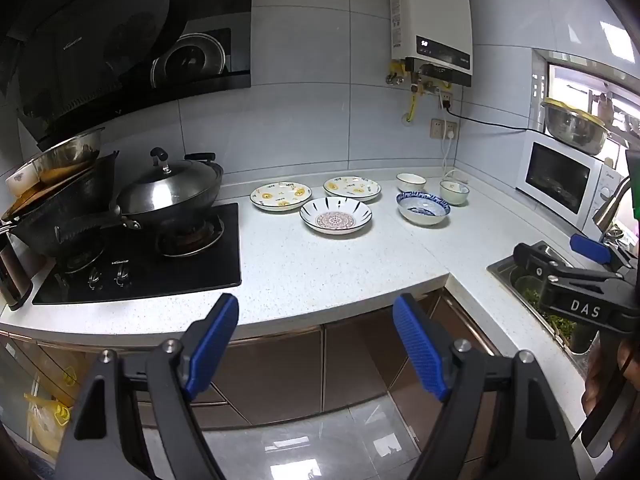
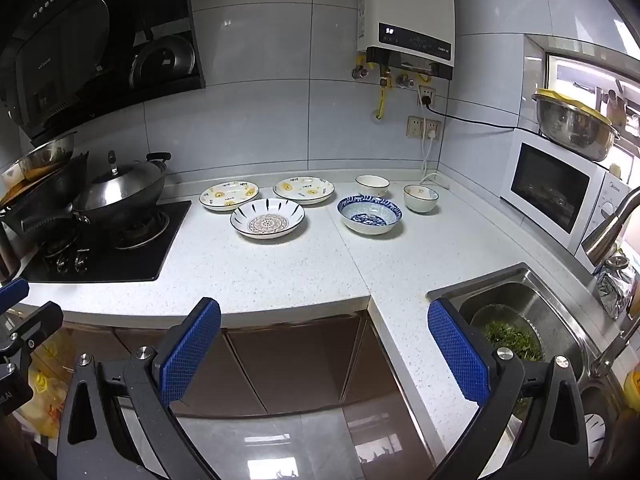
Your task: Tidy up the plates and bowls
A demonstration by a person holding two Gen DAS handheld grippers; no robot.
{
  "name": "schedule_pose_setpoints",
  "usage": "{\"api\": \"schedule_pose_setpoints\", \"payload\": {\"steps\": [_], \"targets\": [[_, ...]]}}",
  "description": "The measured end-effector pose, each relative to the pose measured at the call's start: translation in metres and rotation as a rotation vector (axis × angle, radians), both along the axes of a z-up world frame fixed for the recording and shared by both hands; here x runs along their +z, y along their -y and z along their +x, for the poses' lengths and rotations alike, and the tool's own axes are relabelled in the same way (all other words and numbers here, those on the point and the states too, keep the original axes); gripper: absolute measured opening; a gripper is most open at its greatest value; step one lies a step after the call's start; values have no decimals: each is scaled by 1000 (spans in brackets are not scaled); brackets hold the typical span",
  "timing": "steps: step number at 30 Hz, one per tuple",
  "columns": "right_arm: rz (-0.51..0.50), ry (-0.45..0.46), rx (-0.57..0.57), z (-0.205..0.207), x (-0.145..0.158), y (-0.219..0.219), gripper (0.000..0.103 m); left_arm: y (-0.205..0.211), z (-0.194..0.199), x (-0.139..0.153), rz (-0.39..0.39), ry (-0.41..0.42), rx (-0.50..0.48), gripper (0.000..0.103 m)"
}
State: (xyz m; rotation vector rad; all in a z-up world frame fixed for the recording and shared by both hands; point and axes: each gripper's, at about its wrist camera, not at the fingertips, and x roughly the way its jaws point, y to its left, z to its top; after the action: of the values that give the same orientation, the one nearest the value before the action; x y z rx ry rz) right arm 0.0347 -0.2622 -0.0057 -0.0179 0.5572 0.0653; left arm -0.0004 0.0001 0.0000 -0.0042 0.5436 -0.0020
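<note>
Your left hand-held gripper point(image 1: 316, 344) and your right hand-held gripper point(image 2: 324, 350) are both spread wide and hold nothing. They hang in front of the worktop point(image 2: 280, 276), well apart from the dishes.

All the dishes sit at the back of the worktop, none stacked yet. There are two yellow-flower plates point(image 2: 229, 195) point(image 2: 304, 189), a striped plate point(image 2: 268, 222) in front of them, a big blue bowl point(image 2: 370, 214), and two small white bowls point(image 2: 372, 185) point(image 2: 421, 198).

Here is what could go wrong. The plates lie flat, so a finger may slide over the rim and push a plate away and not pick it up. The striped plate sits just beside the yellow ones, so a nudge may knock them together and chip them. Smooth dishes can slip out of a pinch and break. The stove point(image 2: 104, 252) with its big pot point(image 2: 120, 192) is near on the left, and the sink point(image 2: 516, 312) is near on the right, so a wide swing may hit them.
</note>
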Motion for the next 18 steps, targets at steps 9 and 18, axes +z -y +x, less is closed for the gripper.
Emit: {"api": "schedule_pose_setpoints", "payload": {"steps": [9,18], "targets": [[7,5,2,0,0,0,102,1,1,-3,8,-10,0,79],[3,5,4,2,-2,-4,102,0,0,-2,2,-15,1,79]]}}
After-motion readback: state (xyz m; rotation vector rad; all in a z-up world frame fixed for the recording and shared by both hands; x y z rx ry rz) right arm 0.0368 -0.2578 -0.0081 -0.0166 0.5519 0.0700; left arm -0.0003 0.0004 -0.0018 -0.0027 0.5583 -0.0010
